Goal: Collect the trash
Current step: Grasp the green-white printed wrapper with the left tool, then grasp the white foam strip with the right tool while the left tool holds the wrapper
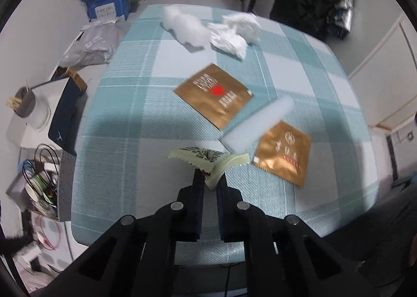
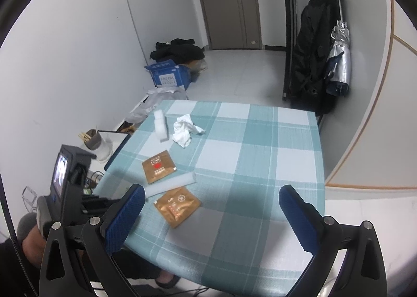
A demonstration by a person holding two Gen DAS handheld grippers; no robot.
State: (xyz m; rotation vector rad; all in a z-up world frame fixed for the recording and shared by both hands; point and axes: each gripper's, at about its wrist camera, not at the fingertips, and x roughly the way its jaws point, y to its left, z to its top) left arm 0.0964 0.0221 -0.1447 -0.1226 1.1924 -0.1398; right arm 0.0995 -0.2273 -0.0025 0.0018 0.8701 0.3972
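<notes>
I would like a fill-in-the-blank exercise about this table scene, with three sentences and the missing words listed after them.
1. The left tool is shut on a pale ____ wrapper.
2. The number of gold packets lying on the checked tablecloth is ____.
3. The white foam strip lies ____ the two gold packets.

Missing words: green; two; between
</notes>
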